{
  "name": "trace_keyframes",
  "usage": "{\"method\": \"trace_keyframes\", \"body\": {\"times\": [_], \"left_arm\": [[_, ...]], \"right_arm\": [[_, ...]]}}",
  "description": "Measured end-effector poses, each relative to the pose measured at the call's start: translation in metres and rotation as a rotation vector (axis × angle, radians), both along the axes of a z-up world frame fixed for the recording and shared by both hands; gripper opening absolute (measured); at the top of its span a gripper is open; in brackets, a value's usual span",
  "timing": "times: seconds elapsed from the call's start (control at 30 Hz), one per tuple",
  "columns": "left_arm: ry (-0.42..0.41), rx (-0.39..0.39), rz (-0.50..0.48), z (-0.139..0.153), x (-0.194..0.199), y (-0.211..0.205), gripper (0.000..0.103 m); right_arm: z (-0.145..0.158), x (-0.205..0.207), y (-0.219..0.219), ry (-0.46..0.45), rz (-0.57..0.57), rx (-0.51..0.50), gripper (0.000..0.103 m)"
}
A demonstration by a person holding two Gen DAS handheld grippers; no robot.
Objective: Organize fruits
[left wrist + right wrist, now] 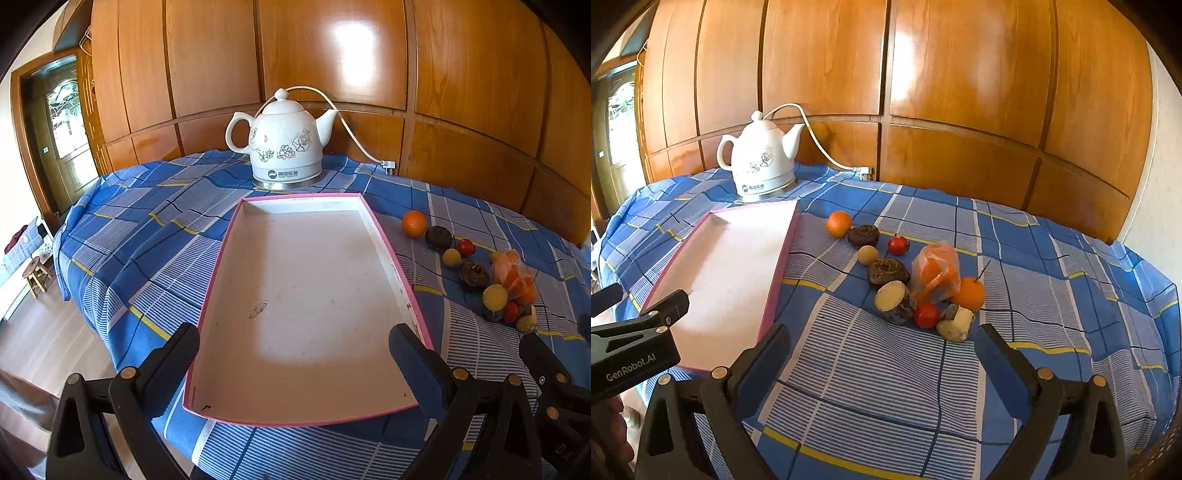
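Fruits: we see oranges [839, 223], tomatoes [898, 244] and cut dark pieces [894, 301] clustered on the desk [886, 369], toward its right edge, just beside the tray [720, 280].
Tray: pink-rimmed, bare inside, kettle [282, 144] behind at the far edge.
Left gripper [293, 354]: spread wide over our tray's near end, holding nothing.
Right gripper [882, 354]: spread, near the fruits, apart from them.

mixed fruits [905, 273] lie clustered on cloth beside shallow pink-rimmed tray [779, 266].
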State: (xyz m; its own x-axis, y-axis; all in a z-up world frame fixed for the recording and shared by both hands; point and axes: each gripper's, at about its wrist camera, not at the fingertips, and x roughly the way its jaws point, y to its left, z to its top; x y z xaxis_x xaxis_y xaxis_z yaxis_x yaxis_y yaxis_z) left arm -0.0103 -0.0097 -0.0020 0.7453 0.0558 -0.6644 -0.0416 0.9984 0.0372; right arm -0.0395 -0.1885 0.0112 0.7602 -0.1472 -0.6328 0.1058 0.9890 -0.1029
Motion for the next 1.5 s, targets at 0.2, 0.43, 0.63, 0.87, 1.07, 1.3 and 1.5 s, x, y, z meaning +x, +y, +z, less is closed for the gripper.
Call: {"method": "trace_keyframes", "body": {"times": [0.2, 0.43, 0.63, 0.87, 1.07, 1.3, 1.5], "left_arm": [[0.003, -0.004, -0.002, 0.0008, 0.0006, 0.0, 0.103], [0.005, -0.008, -0.006, 0.0009, 0.0008, -0.0012, 0.103], [0.004, -0.015, -0.009, 0.002, -0.0004, -0.001, 0.103], [-0.002, -0.016, -0.016, 0.0039, -0.002, -0.0024, 0.103], [0.001, -0.018, -0.02, 0.0044, -0.0022, -0.0024, 0.103], [0.002, -0.02, -0.026, 0.005, -0.003, -0.0023, 0.103], [0.013, -0.019, -0.04, 0.0044, -0.0024, -0.006, 0.103]], "right_arm": [[0.0009, 0.0006, -0.0005, -0.002, 0.003, 0.005, 0.101], [0.0008, 0.0, -0.0007, 0.0, 0.003, 0.011, 0.101], [0.0015, 0.0002, 0.0002, -0.001, 0.01, 0.005, 0.101], [0.0019, -0.0011, 0.0009, -0.007, 0.016, 0.005, 0.101], [0.0019, -0.0013, 0.0007, -0.007, 0.017, 0.012, 0.101], [0.0019, -0.0023, -0.0007, -0.012, 0.018, 0.019, 0.101], [0.0004, -0.002, -0.0032, -0.013, 0.018, 0.028, 0.101]]}}
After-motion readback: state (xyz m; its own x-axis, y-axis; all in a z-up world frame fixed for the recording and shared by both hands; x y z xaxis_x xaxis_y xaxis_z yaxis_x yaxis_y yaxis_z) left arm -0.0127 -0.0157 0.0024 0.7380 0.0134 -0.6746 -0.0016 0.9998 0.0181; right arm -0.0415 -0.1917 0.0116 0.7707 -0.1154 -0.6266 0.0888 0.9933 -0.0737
